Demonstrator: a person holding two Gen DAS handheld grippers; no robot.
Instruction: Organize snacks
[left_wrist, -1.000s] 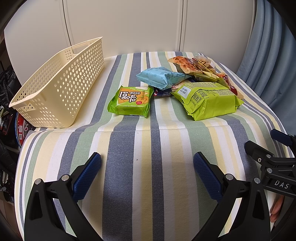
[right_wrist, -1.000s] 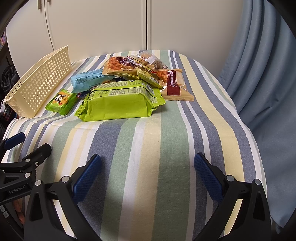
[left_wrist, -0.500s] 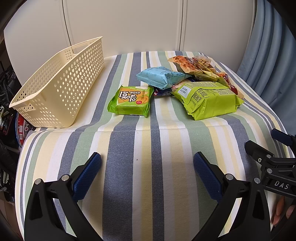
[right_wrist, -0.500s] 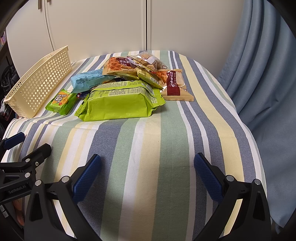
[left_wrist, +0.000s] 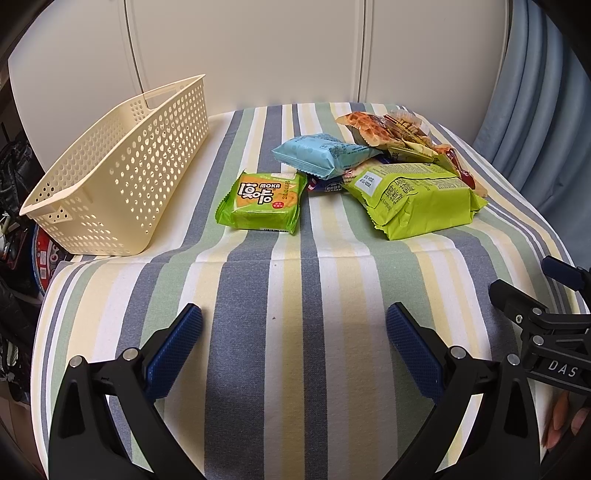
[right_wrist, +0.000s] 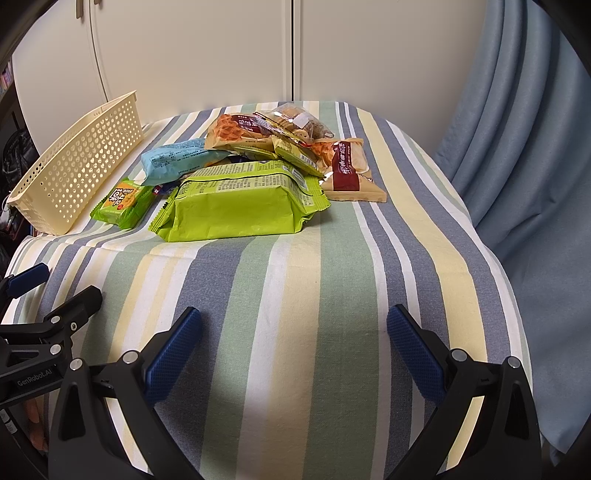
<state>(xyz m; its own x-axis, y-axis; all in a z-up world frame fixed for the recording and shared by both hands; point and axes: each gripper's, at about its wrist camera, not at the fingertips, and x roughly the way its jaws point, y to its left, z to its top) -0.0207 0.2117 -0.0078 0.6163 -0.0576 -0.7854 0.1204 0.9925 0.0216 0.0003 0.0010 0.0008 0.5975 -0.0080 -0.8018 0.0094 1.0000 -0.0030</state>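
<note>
Nothing on the table has moved since a second ago; only the fingers of the person's hand (left_wrist: 565, 424) behind the right gripper have come a little further into the left wrist view at 4 o'clock.

The snacks lie in a loose heap on the striped tablecloth (left_wrist: 295, 295). In the left wrist view the small green Moka packet (left_wrist: 264, 201) lies flat by itself near the centre, just beside the heap. At its 1 o'clock a light blue packet (left_wrist: 321, 155) rests on a dark blue one. At 3 o'clock lies the large lime-green bag (left_wrist: 421, 201), and at 1 o'clock beyond it a waffle packet (left_wrist: 365, 125) tops the pile. The right wrist view adds a clear bag of biscuits (right_wrist: 295, 118) at 12 o'clock and a cream packet with a dark red band (right_wrist: 349, 171) touching the heap's 3 o'clock side.

A cream perforated basket (left_wrist: 122, 173) stands at 10 o'clock, apart from the snacks; whether it holds anything cannot be told.

Both tools hover over the near end of the cloth. The left gripper (left_wrist: 293, 345) has its blue pads spread wide, holding nothing. The right gripper (right_wrist: 293, 345) is likewise spread wide and holds nothing.

White cabinet doors (left_wrist: 258, 51) stand behind, and a blue curtain (right_wrist: 517, 129) hangs at 2 o'clock.
</note>
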